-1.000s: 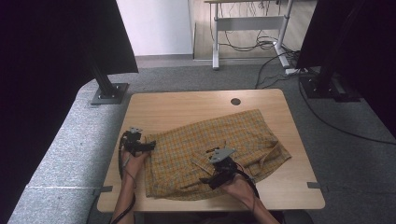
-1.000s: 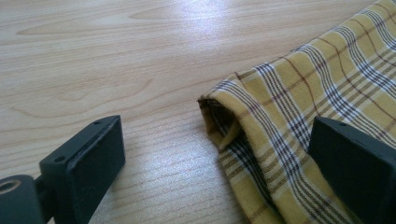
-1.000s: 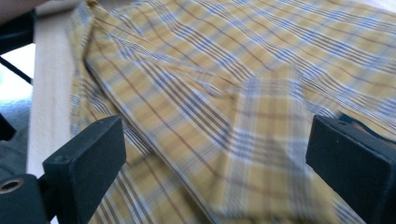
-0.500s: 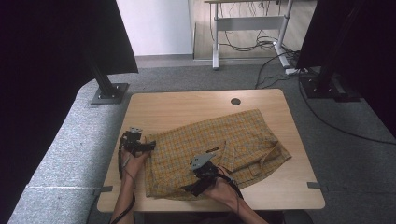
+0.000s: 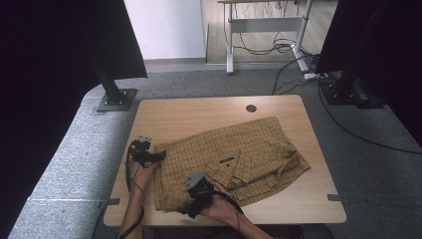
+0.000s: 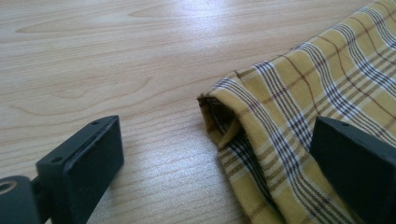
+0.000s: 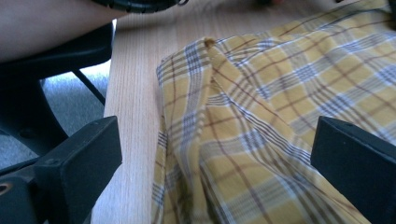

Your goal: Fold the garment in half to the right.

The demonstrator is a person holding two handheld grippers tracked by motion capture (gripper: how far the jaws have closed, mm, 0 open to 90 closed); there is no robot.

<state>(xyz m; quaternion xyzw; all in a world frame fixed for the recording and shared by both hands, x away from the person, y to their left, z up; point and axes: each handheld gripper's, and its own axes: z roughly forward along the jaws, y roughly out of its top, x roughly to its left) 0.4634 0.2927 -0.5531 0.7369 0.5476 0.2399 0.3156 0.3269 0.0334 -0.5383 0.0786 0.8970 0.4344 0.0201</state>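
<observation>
Grey carpet lies all around a wooden table, and black stands and cables sit at the back of the room. On the table lies a yellow checked shirt. It is spread flat over the middle and the near side of the table, with its collar facing up near the middle. One folded part bunches up at the right edge.

The left gripper sits at the shirt's left edge, low on the table. Its jaws are wide apart. In the left gripper view, a folded corner of the shirt lies between the jaws, and nothing is pinched. One jaw is over bare wood and the other is over the cloth.

The right gripper is at the near edge of the shirt. Its jaws are wide apart too. In the right gripper view, the shirt's edge lies between them, loose and wrinkled, and it is not pinched.
</observation>
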